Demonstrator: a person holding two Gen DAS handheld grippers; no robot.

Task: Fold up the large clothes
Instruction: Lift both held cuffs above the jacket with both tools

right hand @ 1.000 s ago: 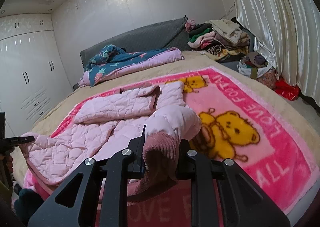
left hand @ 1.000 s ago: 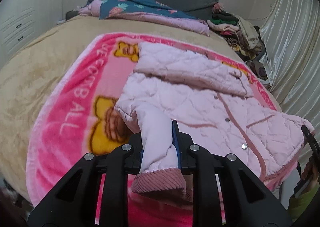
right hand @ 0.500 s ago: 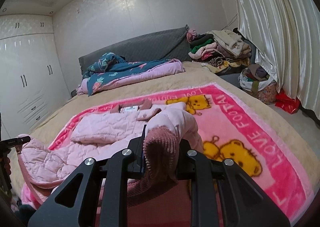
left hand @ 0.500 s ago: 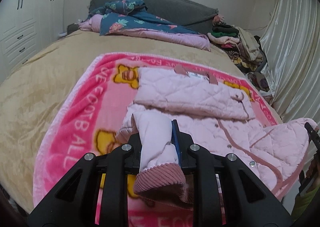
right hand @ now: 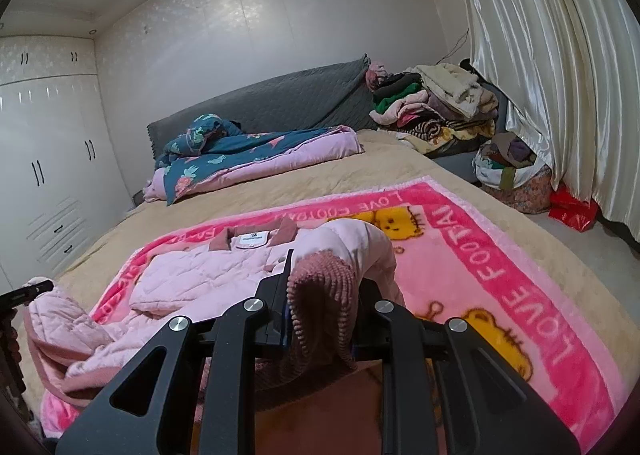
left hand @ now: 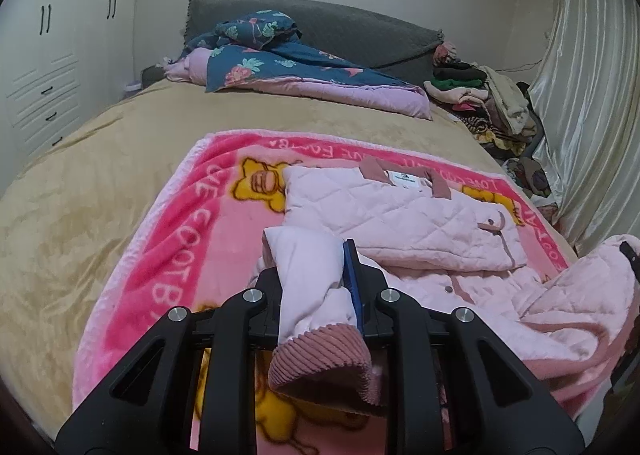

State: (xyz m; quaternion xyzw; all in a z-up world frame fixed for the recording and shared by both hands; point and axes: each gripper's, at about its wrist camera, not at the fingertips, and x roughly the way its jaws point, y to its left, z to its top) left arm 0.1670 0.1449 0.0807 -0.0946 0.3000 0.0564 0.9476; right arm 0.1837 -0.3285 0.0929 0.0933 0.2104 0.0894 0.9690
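A pale pink quilted jacket (left hand: 404, 219) lies on a pink bear-print blanket (left hand: 172, 255), its collar toward the headboard. My left gripper (left hand: 316, 291) is shut on one sleeve, whose ribbed mauve cuff (left hand: 320, 355) hangs out toward the camera. My right gripper (right hand: 320, 295) is shut on the other sleeve's ribbed cuff (right hand: 320, 287), lifted over the jacket body (right hand: 200, 279). The jacket's lower hem is bunched at the near edge of the bed (right hand: 60, 319). Each gripper's tip shows at the edge of the other's view.
The blanket (right hand: 500, 255) covers a tan bedspread (left hand: 80, 183). A floral navy and pink quilt (left hand: 288, 67) lies by the grey headboard. A pile of clothes (right hand: 436, 103) and a bag (right hand: 508, 171) sit by the curtain (right hand: 560, 75). White wardrobes (right hand: 44, 183) stand left.
Both grippers have carried their sleeves up toward the collar, and the jacket's lower part has bunched up behind them.
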